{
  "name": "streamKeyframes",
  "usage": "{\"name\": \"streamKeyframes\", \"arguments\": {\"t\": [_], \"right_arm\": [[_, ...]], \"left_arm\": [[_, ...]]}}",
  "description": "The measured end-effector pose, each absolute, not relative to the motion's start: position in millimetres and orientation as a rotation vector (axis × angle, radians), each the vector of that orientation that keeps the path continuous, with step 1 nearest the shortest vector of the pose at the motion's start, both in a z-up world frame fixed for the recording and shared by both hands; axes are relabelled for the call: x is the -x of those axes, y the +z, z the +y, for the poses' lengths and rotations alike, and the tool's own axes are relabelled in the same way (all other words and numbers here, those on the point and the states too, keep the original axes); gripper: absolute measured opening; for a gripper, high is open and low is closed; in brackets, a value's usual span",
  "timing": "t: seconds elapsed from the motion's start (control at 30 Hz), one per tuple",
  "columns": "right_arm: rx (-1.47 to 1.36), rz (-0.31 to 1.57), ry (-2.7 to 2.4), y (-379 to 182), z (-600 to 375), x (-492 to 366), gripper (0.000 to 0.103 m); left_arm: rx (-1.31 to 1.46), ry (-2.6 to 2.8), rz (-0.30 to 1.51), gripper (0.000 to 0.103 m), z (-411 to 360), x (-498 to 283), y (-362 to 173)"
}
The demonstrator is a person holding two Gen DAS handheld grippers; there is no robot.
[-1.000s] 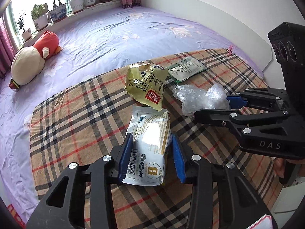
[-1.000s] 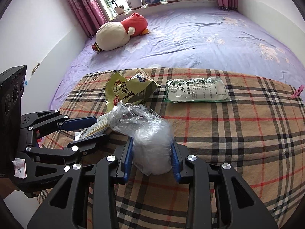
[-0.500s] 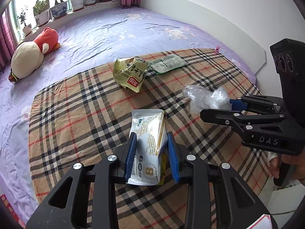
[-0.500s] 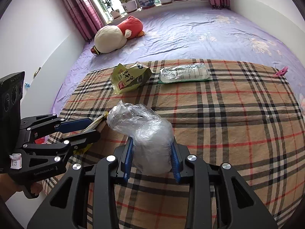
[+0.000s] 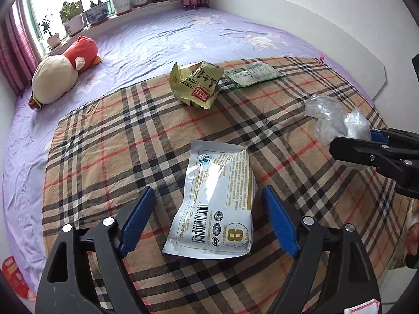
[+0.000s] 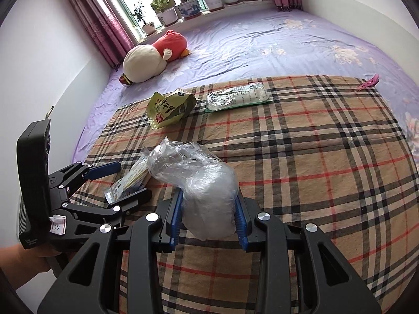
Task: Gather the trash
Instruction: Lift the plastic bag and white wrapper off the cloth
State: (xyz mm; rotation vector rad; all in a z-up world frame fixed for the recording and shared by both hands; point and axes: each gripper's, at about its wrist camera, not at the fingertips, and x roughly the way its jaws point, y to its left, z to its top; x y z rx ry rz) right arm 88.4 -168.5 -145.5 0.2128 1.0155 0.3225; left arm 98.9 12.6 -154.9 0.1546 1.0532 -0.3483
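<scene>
Two grippers are working over the plaid blanket (image 5: 110, 157) on the bed, picking up trash. The left gripper (image 5: 207, 219) has just been opening its jaws, and now they are standing wide apart. The white snack packet (image 5: 217, 204) is lying flat on the plaid blanket between the blue pads (image 5: 137, 219), but neither pad is pressing on it. So the packet looks let go at the near edge of the blanket.

The right gripper (image 6: 208, 216) is squeezing a crumpled clear plastic bag (image 6: 199, 180) between its pads, with the jaws only part way apart. It is carrying the bag above the near part of the blanket, just beside the white packet.

Two more bits of trash are waiting at the far edge of the blanket: a yellow-green snack bag (image 5: 196, 86) and a flat green-and-white pouch (image 5: 252, 74), which are touching or nearly so.

No bin is showing, so where the trash should go is hard to tell. Maybe the person is making a pile near the front. Next, the left gripper needs to be reaching across the blanket for the yellow-green bag.
</scene>
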Motion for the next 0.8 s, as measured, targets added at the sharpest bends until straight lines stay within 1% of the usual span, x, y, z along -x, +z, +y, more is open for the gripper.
{"name": "streamKeyframes", "arguments": {"t": [0.03,0.1,0.13,0.2,0.27,0.5,0.8], "right_arm": [[-0.216,1.013,0.325,-144,-170,-87,0.037],[-0.219,1.007,0.327,-141,-170,-84,0.037],[-0.219,1.005,0.328,-141,-170,-82,0.037],[-0.223,1.0,0.33,-139,-171,-79,0.037],[-0.229,0.997,0.331,-137,-172,-77,0.037],[-0.229,0.998,0.335,-136,-174,-68,0.037],[-0.239,0.988,0.332,-129,-186,-47,0.037]], "left_arm": [[-0.15,-0.346,1.051,0.081,13,-97,-155],[-0.151,-0.351,1.045,0.07,14,-94,-153],[-0.154,-0.356,1.043,0.066,14,-92,-152],[-0.159,-0.364,1.043,0.051,14,-88,-150],[-0.153,-0.374,1.052,0.047,13,-87,-149],[-0.129,-0.406,1.058,0.039,11,-83,-138],[-0.146,-0.491,1.034,0.038,-9,-68,-120]]}}
